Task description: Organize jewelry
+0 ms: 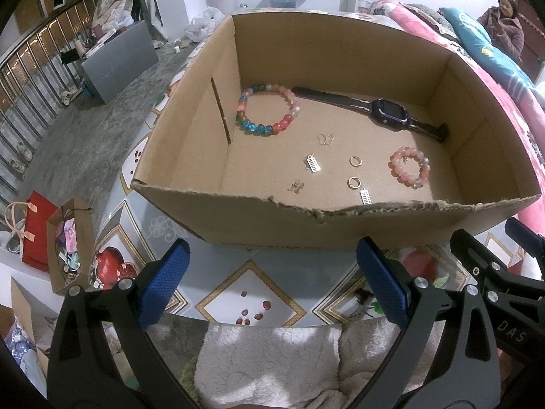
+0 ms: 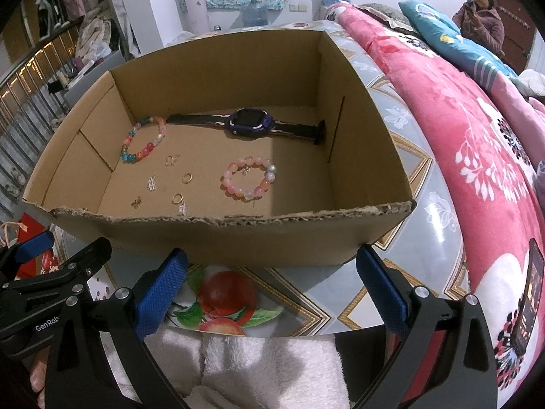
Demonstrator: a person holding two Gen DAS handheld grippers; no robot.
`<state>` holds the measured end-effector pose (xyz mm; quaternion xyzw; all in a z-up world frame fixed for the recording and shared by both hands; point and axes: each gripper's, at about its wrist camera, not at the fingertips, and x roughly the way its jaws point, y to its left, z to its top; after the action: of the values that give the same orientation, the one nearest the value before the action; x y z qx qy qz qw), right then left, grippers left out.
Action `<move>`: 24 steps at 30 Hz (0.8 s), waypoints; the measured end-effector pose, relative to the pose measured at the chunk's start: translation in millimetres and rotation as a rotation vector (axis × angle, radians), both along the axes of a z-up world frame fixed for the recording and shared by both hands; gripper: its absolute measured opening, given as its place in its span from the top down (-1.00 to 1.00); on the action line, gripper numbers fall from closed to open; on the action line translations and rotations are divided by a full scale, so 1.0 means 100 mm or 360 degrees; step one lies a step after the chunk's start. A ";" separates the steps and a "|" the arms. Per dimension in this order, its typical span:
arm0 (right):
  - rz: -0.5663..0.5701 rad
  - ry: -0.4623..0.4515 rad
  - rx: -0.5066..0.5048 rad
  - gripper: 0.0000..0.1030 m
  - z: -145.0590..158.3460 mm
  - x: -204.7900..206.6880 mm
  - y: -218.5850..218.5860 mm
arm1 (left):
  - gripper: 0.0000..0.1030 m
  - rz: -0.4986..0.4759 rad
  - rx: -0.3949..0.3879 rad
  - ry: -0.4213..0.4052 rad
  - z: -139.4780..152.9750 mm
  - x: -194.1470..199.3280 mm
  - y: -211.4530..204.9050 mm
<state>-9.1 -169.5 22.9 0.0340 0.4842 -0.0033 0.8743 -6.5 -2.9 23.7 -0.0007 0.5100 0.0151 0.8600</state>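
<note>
An open cardboard box is seen on a fruit-patterned worktop, its near edge torn ragged. Jewelry is spread across the box floor: a multicoloured bead bracelet at the far left, a dark purple watch laid flat along the back wall, and a pink bead bracelet toward the right. Between the bracelets, small pieces are scattered apart from one another: two gold hoop earrings, two silver rectangular charms, and two small gold butterfly-shaped pieces.

The left gripper is held short of the box's near wall, its blue-padded fingers spread wide with nothing between them. The right gripper is held just beside it, also in front of the box, fingers likewise parted and empty. A white fleecy cloth is visible beneath both tools. A pink floral blanket is draped to the right of the worktop, and a seated person is seen in the far background.
</note>
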 end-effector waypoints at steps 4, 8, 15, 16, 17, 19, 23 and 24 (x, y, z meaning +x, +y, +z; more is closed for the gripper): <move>0.0006 0.0011 0.0001 -0.88 -0.02 0.02 0.03 | -0.83 0.0010 0.0000 0.0004 -0.01 0.01 0.03; 0.0011 0.0014 -0.0005 -0.88 -0.03 0.03 0.07 | -0.83 0.0011 -0.0014 0.0013 -0.03 0.01 0.07; 0.0010 0.0013 0.0013 -0.88 -0.03 0.02 0.08 | -0.83 0.0004 0.0001 0.0013 -0.03 0.02 0.08; 0.0010 0.0014 0.0012 -0.88 -0.03 0.02 0.08 | -0.83 0.0005 0.0001 0.0013 -0.03 0.02 0.07; 0.0012 0.0012 0.0012 -0.88 -0.03 0.02 0.08 | -0.83 0.0007 0.0001 0.0013 -0.03 0.02 0.07; 0.0012 0.0011 0.0012 -0.88 -0.03 0.02 0.08 | -0.83 0.0006 0.0001 0.0014 -0.03 0.02 0.07; 0.0009 0.0011 0.0017 -0.88 -0.03 0.02 0.08 | -0.83 0.0011 0.0006 0.0013 -0.02 0.01 0.07; 0.0010 0.0009 0.0017 -0.88 -0.03 0.02 0.08 | -0.83 0.0011 0.0007 0.0011 -0.02 0.01 0.07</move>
<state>-7.2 -161.6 20.0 0.0373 0.4868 0.0020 0.8727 -5.3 4.3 22.1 -0.0006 0.5131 0.0193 0.8581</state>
